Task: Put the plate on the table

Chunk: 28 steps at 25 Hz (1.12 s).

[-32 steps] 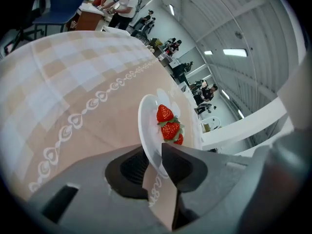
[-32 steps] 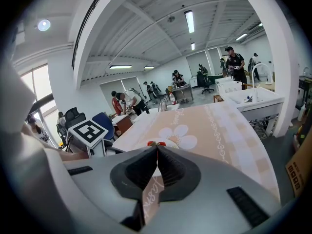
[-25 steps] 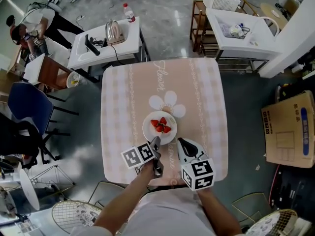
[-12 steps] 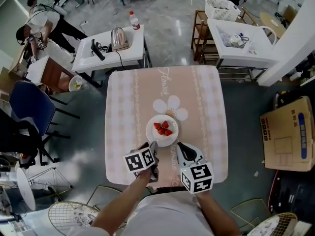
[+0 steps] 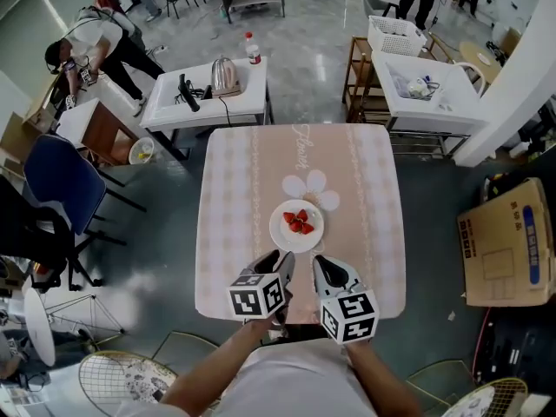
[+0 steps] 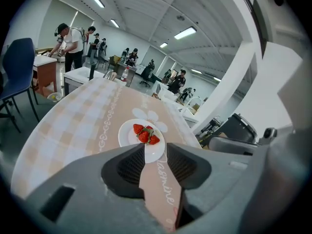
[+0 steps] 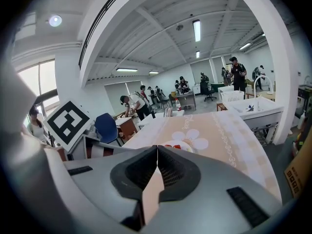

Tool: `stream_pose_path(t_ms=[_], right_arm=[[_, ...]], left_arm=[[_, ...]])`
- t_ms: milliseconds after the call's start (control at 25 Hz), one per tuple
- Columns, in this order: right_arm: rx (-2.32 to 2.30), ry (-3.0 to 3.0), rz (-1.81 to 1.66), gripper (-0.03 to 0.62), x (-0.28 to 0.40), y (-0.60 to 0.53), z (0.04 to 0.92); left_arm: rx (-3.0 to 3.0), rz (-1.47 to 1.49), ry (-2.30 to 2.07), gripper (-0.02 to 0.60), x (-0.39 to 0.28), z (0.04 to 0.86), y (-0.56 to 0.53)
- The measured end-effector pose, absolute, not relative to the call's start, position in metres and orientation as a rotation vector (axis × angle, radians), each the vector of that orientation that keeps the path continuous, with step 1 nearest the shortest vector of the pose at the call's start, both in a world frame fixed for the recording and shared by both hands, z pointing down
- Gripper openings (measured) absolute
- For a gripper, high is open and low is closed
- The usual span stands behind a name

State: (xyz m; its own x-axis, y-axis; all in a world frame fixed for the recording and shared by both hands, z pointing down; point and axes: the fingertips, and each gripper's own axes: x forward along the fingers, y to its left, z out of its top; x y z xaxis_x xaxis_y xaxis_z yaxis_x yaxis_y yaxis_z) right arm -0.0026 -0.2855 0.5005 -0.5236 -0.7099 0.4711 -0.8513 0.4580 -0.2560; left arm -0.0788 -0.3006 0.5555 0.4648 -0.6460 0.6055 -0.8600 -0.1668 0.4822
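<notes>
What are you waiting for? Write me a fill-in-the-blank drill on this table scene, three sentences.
1. The round white plate carries red ____.
2. It rests on the square table with a pink checked cloth, next to a printed white ____.
3. The right tongs have their jaws ____, with nothing between them.

Missing words: strawberries; flower; shut.

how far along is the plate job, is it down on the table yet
Done: the plate, carrying strawberries, sits flat on the table. In hand: nothing. The left hand-held gripper has just opened, then eased slightly closer; its jaws stand apart and empty, short of the plate. The right hand-held gripper is shut on nothing. Left: apparently nothing beyond clearing away.
</notes>
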Motion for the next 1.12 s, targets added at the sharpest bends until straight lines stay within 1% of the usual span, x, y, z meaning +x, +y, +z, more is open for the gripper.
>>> stream_pose_path(t_ms=[280,600,800,1120], right_arm=[[1.346,-2.443,0.620,0.005,-0.017,-0.262,0.484],[1.377,-2.469,0.577,0.003,-0.029,-0.234,0.472],[1.384,-2.478,0.561,0.003,-0.037,-0.214,0.467],[1.401,-2.497,0.513,0.003,-0.047,-0.195,0.458]], left_arm=[[2.039,0.292,-1.249,0.114,-0.076,0.521,-0.271],[2.184,0.280,-1.274,0.041,-0.077,0.491,-0.243],[2.236,0.284,-1.255,0.010,-0.079,0.483,-0.222],[2.257,0.267,-1.256,0.006,-0.088,0.478,-0.201]])
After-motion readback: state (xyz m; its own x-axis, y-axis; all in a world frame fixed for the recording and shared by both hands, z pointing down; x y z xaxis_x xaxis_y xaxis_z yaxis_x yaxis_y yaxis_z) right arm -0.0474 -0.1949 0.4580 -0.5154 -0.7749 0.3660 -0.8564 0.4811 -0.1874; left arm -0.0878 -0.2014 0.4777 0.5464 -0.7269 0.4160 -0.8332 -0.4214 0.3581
